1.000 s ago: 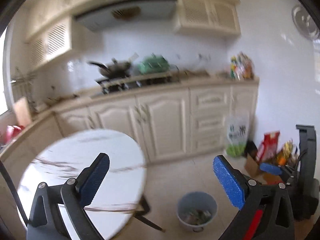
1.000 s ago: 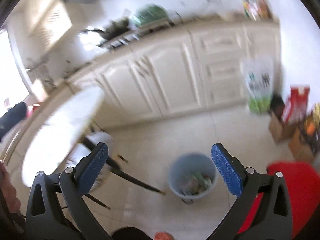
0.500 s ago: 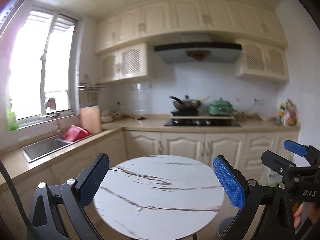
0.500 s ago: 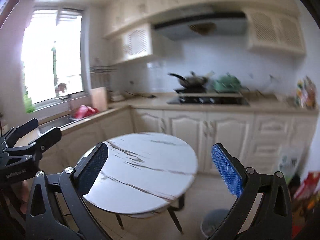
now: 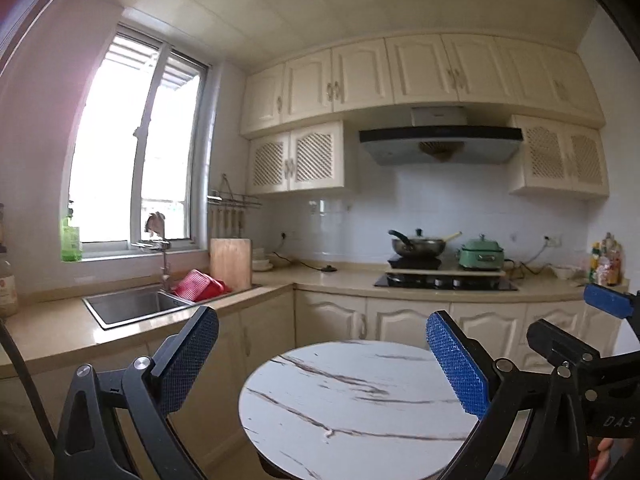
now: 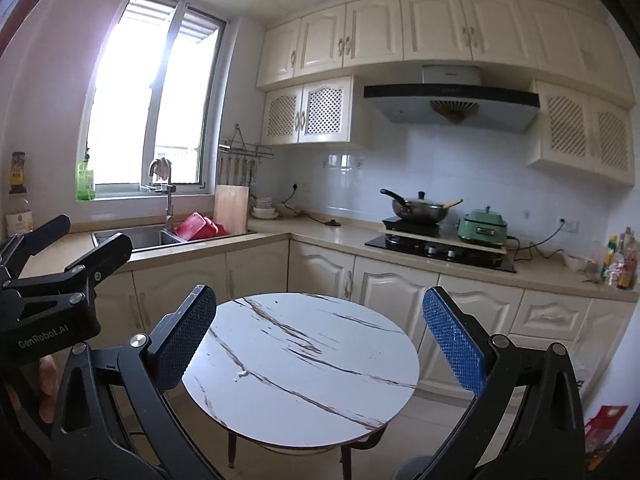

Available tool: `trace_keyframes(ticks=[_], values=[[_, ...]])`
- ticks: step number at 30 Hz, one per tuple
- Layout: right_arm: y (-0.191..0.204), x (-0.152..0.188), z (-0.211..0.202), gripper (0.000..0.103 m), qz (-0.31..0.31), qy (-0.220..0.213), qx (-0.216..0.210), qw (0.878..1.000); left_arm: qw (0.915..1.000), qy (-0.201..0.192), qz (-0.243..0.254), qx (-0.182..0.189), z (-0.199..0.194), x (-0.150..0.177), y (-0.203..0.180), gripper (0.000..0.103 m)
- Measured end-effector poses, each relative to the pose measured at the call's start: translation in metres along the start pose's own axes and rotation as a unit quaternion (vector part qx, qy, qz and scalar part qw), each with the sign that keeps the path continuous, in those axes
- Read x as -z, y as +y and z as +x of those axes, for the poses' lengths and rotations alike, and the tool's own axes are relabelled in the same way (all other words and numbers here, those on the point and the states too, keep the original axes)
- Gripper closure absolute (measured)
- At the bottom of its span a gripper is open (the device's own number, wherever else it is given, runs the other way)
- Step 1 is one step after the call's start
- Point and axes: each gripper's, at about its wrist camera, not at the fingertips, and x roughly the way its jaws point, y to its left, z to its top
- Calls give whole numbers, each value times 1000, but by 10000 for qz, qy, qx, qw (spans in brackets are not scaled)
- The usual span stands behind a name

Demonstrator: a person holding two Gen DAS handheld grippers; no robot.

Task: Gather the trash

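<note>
Both views have swung up since 1 s ago, from the floor and its bin to the round table [image 6: 300,360] and the kitchen behind. Left gripper [image 5: 320,368] and right gripper [image 6: 316,344] hover side by side in front of the table, jaws spread wide, holding nothing. Tabletop looks almost bare: only 1 tiny white speck [image 6: 241,374], maybe a crumb, too small to tell. No trash lies between either pair of jaws. Grey rim at the bottom edge is likely the bin [image 6: 412,470], below and right of the table. Judging by this, collecting looks nearly or fully done; a last scan for leftovers remains.
</note>
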Motion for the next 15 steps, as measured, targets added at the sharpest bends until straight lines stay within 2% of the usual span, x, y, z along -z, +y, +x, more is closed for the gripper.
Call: trace_keyframes(ticks=[6, 15], values=[[-4, 3, -13, 0, 67, -82, 43, 9999, 9999, 30, 112, 24, -18, 3, -9, 1], [-11, 7, -19, 0, 156, -75, 65, 9998, 9998, -3, 182, 55, 12, -25, 1, 1]])
